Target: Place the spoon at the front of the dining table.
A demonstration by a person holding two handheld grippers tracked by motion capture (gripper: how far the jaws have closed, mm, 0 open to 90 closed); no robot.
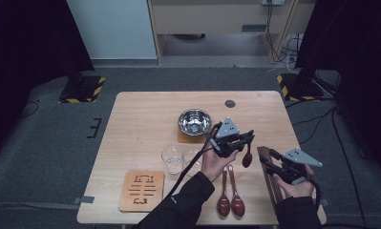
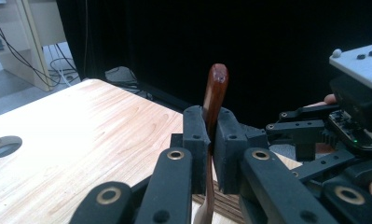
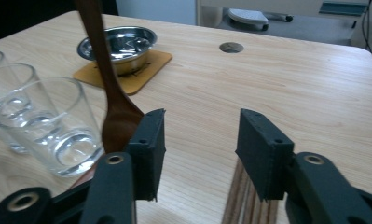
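Two tools work over the desk [image 1: 145,109]. The left tool [image 1: 240,141] is clamped on a wooden spoon [image 1: 247,157] — in the left gripper view the handle [image 2: 215,100] stands up between the pads, and in the high view the bowl end hangs below, above the desk near the right edge. The right tool [image 1: 269,160] has its pads apart with nothing between them; it sits just right of the hanging spoon, over a dark slatted mat [image 1: 269,179]. Two more spoons [image 1: 230,191] lie side by side near the front edge — glasses [image 1: 173,159] stand left of them, and a steel bowl [image 1: 195,121] rests on a coaster behind.
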